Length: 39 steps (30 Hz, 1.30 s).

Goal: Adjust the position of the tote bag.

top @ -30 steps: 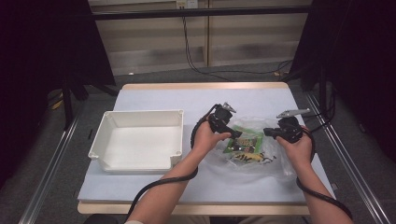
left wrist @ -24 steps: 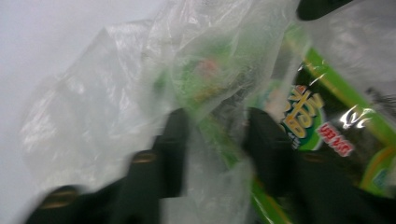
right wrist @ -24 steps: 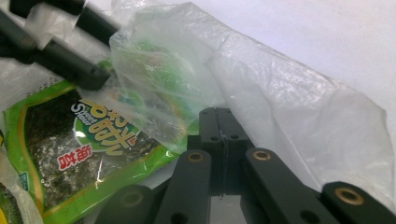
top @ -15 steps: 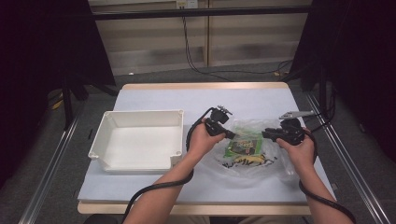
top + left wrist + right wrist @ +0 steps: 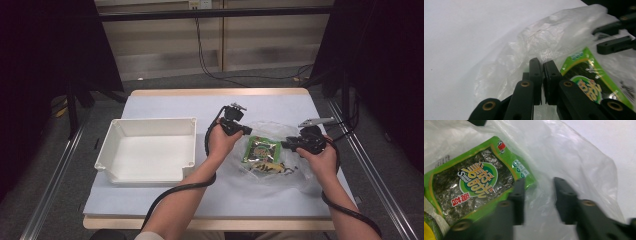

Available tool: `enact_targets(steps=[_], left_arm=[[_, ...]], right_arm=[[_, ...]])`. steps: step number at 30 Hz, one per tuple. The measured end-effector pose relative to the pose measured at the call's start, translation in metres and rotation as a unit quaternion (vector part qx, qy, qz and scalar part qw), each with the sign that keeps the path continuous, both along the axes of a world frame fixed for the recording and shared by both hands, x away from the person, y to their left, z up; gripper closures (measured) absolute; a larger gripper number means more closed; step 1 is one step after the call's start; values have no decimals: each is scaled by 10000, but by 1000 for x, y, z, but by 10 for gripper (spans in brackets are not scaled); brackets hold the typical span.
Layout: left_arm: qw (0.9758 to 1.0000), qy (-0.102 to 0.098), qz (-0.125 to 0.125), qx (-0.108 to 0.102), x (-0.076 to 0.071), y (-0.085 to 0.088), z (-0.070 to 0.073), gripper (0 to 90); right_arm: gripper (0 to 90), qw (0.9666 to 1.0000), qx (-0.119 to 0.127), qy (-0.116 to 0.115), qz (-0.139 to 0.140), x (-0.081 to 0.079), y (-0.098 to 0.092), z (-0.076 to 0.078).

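Note:
A clear plastic bag (image 5: pixel 296 176) lies on the table, right of centre. Inside it are a green seaweed packet (image 5: pixel 261 149) and a yellow item (image 5: pixel 265 168). My left gripper (image 5: pixel 247 131) is at the bag's left edge. Its jaws (image 5: pixel 542 62) stand almost together on the bag's (image 5: pixel 531 42) film, beside the packet (image 5: pixel 589 75). My right gripper (image 5: pixel 286 145) comes in from the bag's right side. Its jaws (image 5: pixel 537 185) have just been closing a little but stand apart. Loose film of the bag (image 5: pixel 574 157) lies between them, beside the packet (image 5: pixel 471 187).
An empty white tray (image 5: pixel 145 122) sits at the left of the pale table (image 5: pixel 165 102). Cables trail from both grippers toward me. The other gripper's black jaws (image 5: pixel 614 45) show at the upper right of the left gripper view.
Both hands have stayed at the bag. The left gripper has edged slightly away from me along the bag's left edge, and the film there has shifted a little.

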<state>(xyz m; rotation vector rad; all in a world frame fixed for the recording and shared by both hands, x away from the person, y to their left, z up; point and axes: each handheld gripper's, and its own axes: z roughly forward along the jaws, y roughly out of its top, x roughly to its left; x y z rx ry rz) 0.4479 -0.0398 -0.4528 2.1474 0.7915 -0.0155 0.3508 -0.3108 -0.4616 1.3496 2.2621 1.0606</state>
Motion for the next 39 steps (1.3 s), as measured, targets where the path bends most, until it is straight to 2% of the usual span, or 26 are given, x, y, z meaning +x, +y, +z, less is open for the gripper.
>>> enact_targets(steps=[1, 3, 6, 7, 8, 9, 12, 14, 15, 16, 20, 22, 23, 26, 28, 31, 32, 36, 39], left_arm=[[9999, -8, 104, 30, 5, -2, -6, 858], [9999, -64, 120, 94, 8, -3, -10, 840], [9995, -88, 293, 98, 9, -7, -20, 830], [9995, -66, 232, 220, 10, -8, -23, 829], [9995, -44, 231, 227, 11, -9, -26, 823], [9993, -14, 185, 323, 11, -9, -27, 825], [9993, 70, 97, 365, 8, -9, -30, 852], [9986, 38, -91, 516, 3, -7, -28, 879], [9988, 42, -65, 480, 0, -7, -29, 890], [9984, 55, -159, 544, -4, -5, -28, 895], [9970, 198, -395, 641, -18, 5, -24, 900], [9975, 152, -363, 587, -22, 9, -21, 900], [9983, 156, -255, 506, -23, 9, -19, 900], [9994, 10, -116, 335, -23, 10, -13, 900], [9997, -68, -57, 237, -20, 9, -12, 897], [9997, -120, 126, 162, -14, 7, -13, 867], [9996, -143, 247, 77, -13, 5, -15, 854], [9994, -151, 288, 103, -7, 0, -23, 859], [9994, -57, 272, 203, -5, -1, -30, 862]], right_arm=[[851, 9999, 80, 58, -53, 1, -3, -2], [881, 9998, 106, 52, -162, 2, -6, -4], [899, 9995, 101, 86, -299, 4, -7, -7], [900, 9995, 89, 72, -278, 5, -7, -8], [900, 9996, 18, 128, -265, 7, -6, -10], [900, 9996, -21, 157, -253, 7, -5, -11], [900, 9995, -79, 194, -217, 6, -1, -14], [900, 9997, -128, 165, -134, 5, 1, -15], [900, 9997, -116, 172, -86, 3, 1, -15], [900, 9998, -107, 187, -48, 2, 2, -16], [900, 9996, -17, 237, 136, -8, 3, -16], [900, 9995, 39, 255, 178, -12, 3, -16], [900, 9995, 61, 239, 188, -13, 3, -16], [900, 9995, -31, 214, 213, -14, 4, -15], [900, 9995, -75, 209, 242, -13, 6, -14], [900, 9991, -125, 248, 320, -12, 7, -14], [900, 9991, -116, 250, 337, -11, 7, -14], [900, 9986, -207, 273, 401, -10, 7, -16], [900, 9988, -136, 273, 379, -10, 6, -19]])
